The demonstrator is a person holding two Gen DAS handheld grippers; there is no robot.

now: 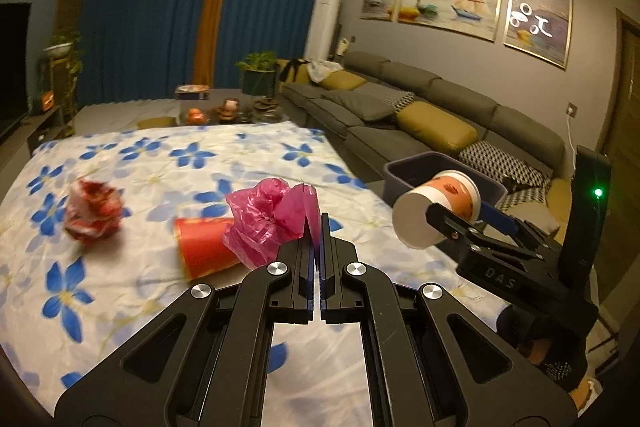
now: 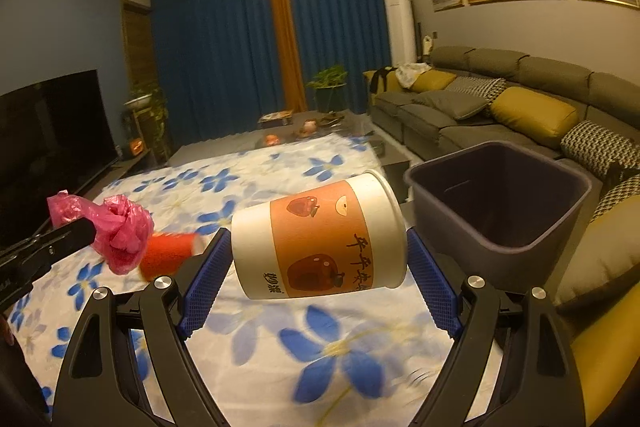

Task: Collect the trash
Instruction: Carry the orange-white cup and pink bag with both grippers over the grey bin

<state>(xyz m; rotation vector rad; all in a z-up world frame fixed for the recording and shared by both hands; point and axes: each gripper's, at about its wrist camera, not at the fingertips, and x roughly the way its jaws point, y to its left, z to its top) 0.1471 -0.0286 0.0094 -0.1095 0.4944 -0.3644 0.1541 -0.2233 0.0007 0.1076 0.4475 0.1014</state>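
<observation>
Clenched on one pink plastic bag (image 1: 260, 219), the left gripper (image 1: 319, 227) is hanging over the floral cloth (image 1: 160, 167), with one crumpled red wrapper (image 1: 93, 211) and one red cup (image 1: 206, 247) lying beyond-left of it. Rightward, the right gripper (image 2: 320, 251) is grasping one white-and-orange paper cup (image 2: 320, 235) sideways, one dark bin (image 2: 500, 211) just beyond-right.

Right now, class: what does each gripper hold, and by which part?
Left gripper: pink plastic bag, pinched at one edge. Right gripper: paper cup, lying sideways, clamped end to end, base and rim.

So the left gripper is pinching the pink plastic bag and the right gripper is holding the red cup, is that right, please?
Not quite: the right gripper holds the white-and-orange paper cup, as the right wrist view shows. The red cup lies on the tablecloth. The left gripper does pinch the pink plastic bag.
</observation>
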